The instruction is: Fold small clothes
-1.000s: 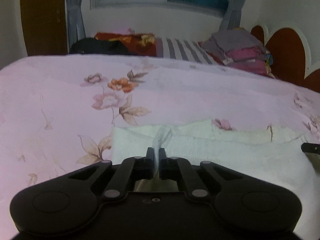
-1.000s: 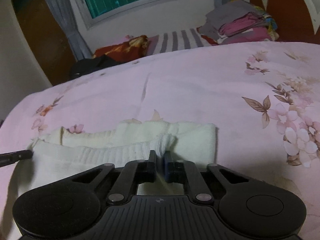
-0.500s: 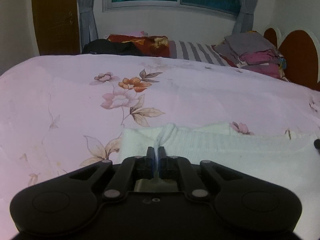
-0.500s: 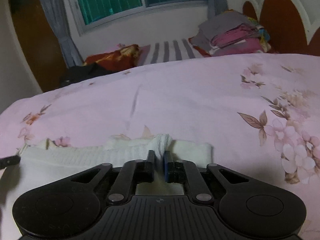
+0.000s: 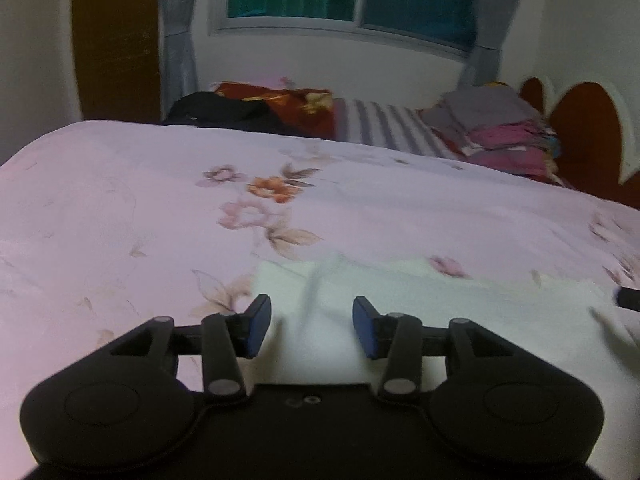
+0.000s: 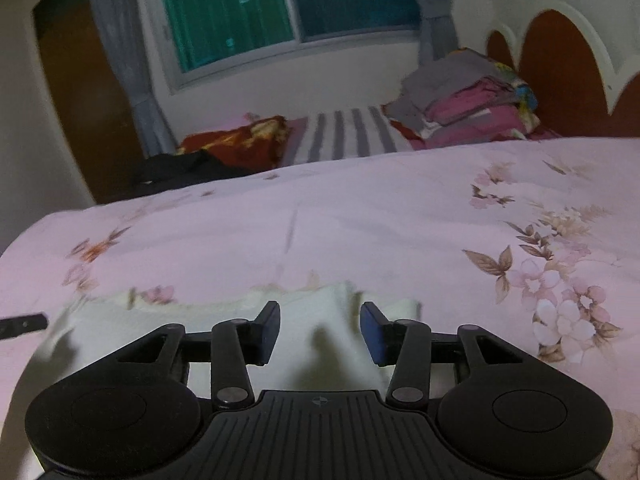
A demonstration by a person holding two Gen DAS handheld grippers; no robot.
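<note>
White garment [image 5: 420, 312] lies folded at the near edge of the pink flowered bed [image 5: 160, 208]. Left gripper [image 5: 311, 326] and right gripper [image 6: 320, 330] have just opened their fingers, letting go.

Left gripper [image 5: 311, 326]: matte black body along the lower edge of the frame, with a round raised disc at lower left and lower right. Two black linkage arms per side, each with grey round pivot screws. Fingers [image 5: 256, 326] carry blue pads. A small ring marking sits at bottom centre.

Right gripper [image 6: 320, 332]: same black build and grey pivot screws; its centre plate is ribbed, with a small crosshair mark. Pads [image 6: 374, 334] are blue.
</note>
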